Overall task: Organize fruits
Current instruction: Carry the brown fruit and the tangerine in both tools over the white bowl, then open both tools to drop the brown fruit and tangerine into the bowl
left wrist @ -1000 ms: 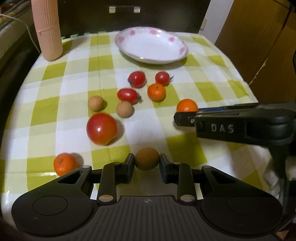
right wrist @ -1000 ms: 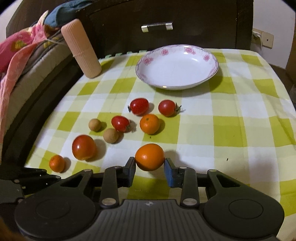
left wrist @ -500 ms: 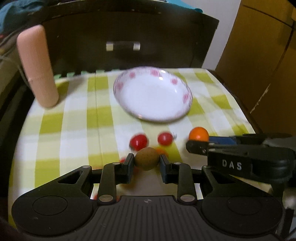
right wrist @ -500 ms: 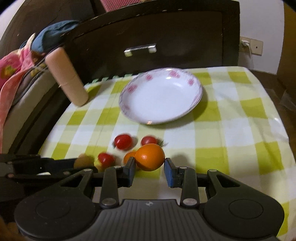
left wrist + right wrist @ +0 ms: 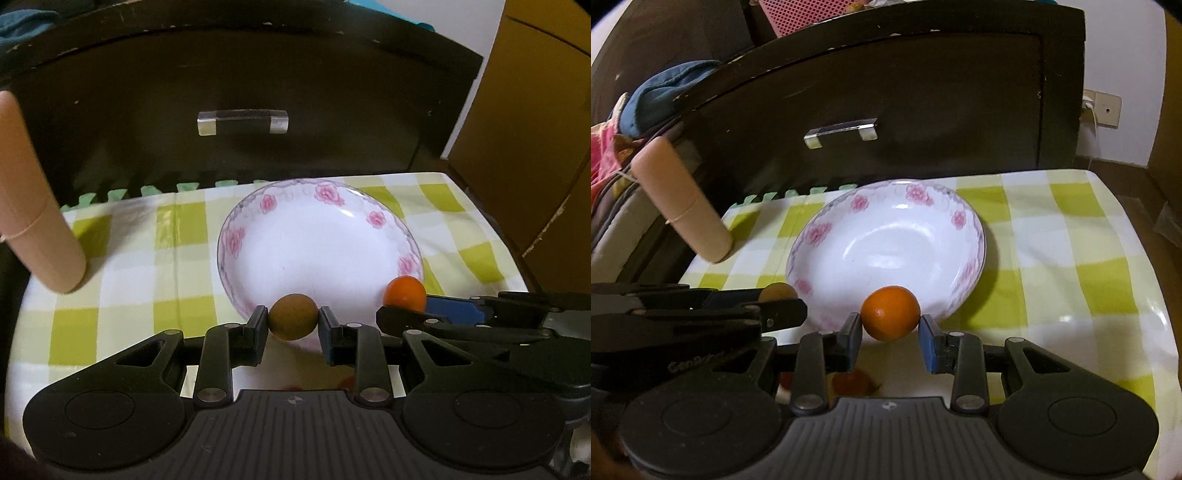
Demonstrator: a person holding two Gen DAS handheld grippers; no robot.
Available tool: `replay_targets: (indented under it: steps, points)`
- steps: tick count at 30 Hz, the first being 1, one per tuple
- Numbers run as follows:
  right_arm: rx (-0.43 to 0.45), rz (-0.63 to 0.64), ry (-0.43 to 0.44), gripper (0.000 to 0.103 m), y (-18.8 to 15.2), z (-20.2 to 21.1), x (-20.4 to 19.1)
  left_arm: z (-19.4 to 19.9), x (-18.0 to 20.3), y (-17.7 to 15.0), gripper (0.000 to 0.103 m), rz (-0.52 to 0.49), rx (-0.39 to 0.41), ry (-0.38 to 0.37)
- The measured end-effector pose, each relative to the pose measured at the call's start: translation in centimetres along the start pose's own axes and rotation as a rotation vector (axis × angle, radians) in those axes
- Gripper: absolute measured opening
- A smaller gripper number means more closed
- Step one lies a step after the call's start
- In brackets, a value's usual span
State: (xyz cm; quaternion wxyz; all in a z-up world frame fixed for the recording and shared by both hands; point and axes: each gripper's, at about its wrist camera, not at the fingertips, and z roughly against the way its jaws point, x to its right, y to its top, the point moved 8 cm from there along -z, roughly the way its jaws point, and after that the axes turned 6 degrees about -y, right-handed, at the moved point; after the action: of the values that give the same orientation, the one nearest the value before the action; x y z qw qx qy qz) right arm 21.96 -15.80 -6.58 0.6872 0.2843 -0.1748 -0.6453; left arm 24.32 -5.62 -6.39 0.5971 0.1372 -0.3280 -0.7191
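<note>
— Over the near rim of the plate (image 5: 376,218), what is the left gripper (image 5: 292,325) carrying?

— It is clamping a small brown fruit (image 5: 293,316) between its two fingers, both pads pressing the sides. The fruit is hanging just at the plate's near edge, off the checked cloth (image 5: 122,266).

— And the right gripper (image 5: 891,334)?

— Its fingers are closing on an orange (image 5: 890,312), which is sitting in line with the plate's near rim (image 5: 960,291) in the right wrist view. In the left wrist view that same orange (image 5: 404,294) is showing at the plate's right edge, with the right gripper (image 5: 402,314) reaching in from the side.

— Anything else lying around?

— A pink cylinder (image 5: 681,206) is standing on the cloth to the left of the plate, well apart from it, and a red fruit (image 5: 851,382) is peeking out on the cloth beneath the right gripper's fingers.
</note>
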Motion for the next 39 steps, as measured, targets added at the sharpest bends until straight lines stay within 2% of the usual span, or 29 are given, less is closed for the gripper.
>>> replay_targets:
  steps: [12, 27, 32, 37, 39]
  points:
    - [-0.008, 0.014, 0.003, 0.032, 1.3, -3.2, 0.4, -2.6, -0.8, 0.6, 0.036, 0.001, -0.027, 0.012]
    - [0.004, 0.022, 0.001, 0.034, 1.3, -3.5, 0.4, -2.7, -0.8, 0.6, 0.038, -0.009, -0.021, 0.039]
    - [0.013, 0.023, -0.001, 0.034, 1.3, -3.4, 0.4, -2.4, -1.0, 0.8, 0.042, -0.009, -0.009, 0.053]
    - [0.021, 0.012, 0.001, 0.034, 1.5, -3.1, 0.5, -2.2, -1.3, 1.0, 0.052, -0.008, -0.001, 0.069]
    - [0.022, 0.009, -0.001, 0.034, 1.6, -3.0, 0.5, -2.2, -1.3, 0.9, 0.052, -0.006, -0.001, 0.068]
